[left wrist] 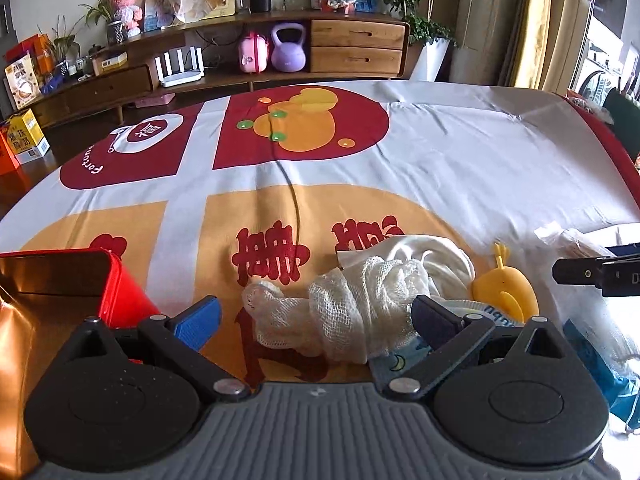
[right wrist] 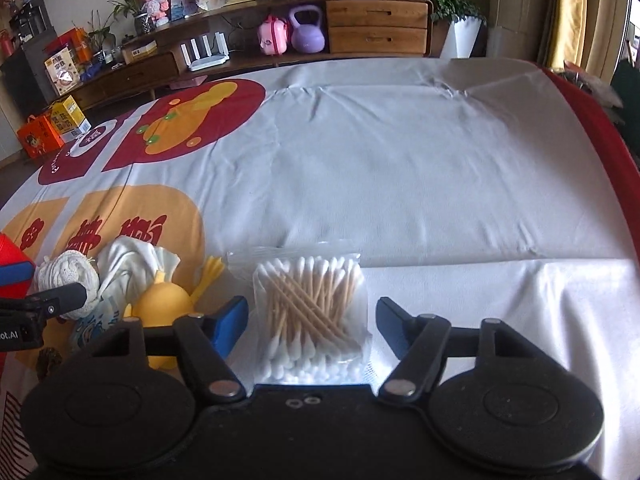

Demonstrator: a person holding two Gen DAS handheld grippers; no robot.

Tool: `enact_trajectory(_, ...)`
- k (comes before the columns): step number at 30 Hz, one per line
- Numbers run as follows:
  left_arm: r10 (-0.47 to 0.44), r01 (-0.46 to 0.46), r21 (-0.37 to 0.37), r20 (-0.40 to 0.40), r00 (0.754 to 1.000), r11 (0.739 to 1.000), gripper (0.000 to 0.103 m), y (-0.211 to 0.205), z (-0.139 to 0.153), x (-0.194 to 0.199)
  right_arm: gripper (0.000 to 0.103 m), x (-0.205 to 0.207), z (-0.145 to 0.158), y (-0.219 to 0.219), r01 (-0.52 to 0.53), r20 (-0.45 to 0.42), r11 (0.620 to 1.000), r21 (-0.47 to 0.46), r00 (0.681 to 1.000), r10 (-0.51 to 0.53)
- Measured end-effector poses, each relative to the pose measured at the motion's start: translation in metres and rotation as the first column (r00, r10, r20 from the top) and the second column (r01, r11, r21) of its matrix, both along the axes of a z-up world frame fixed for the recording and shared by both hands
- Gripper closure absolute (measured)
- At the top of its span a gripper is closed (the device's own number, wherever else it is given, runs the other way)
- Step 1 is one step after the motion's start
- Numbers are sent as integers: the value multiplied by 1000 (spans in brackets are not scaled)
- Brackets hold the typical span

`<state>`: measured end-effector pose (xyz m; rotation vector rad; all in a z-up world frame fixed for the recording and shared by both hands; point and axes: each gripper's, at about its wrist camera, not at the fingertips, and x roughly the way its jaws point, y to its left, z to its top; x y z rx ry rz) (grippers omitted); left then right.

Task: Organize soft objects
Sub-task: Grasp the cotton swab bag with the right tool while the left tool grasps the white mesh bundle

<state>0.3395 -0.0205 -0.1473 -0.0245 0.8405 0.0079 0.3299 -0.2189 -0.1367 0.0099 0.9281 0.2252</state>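
A white mesh cloth (left wrist: pixel 348 312) lies bunched on the printed bedsheet (left wrist: pixel 280 220). My left gripper (left wrist: pixel 316 312) stands open around it, with the left blue pad clear of it and the right pad at its edge. Behind it lie a white cloth (left wrist: pixel 432 256) and a yellow duck toy (left wrist: pixel 508 288). A clear bag of cotton swabs (right wrist: pixel 310 316) lies on the white sheet between the fingers of my right gripper (right wrist: pixel 312 312), which is open with a gap on each side. The duck toy (right wrist: pixel 164 304) and the mesh cloth (right wrist: pixel 68 272) sit to its left.
A red tin box (left wrist: pixel 80 280), open, stands just left of the left gripper. A blue-printed packet (left wrist: pixel 600 360) lies at the right. A wooden sideboard (right wrist: pixel 376 28) runs beyond the bed's far edge, and boxes (right wrist: pixel 60 124) stand on the floor at the left.
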Motion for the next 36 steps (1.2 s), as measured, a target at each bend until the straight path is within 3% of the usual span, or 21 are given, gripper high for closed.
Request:
enact_trajectory(2,-4,4,-5,3,1000,1000,2,0,-1,0,48,0,-1,0,1,-6,1000,3,1000,-1)
enact_trajectory(8,-16,16,-21,9,1000,1000,18,-1,-1,0,55,-1,1,2,-2,3,1000,2,1000,2)
enact_trajectory(13,-7,7,-43,1,1000,999,44,2,-2,0,63,-4,4,4,-12,17,1000,-14,1000,12)
enact_trajectory(16,-4,4,-32,4,1000,999,52,2,0,-1,65,-6,7,4,-8,31,1000,-22,999,9)
enact_trajectory(24,8,-8,-33,11,1000,999,57,6,9,-9,66,-16,23,5,-5,69,999,-33,998,7)
enact_trajectory(36,15,-13,-52,32,999,999,57,10,43,-36,66,-51,74,8,-37,139,999,5,990,36)
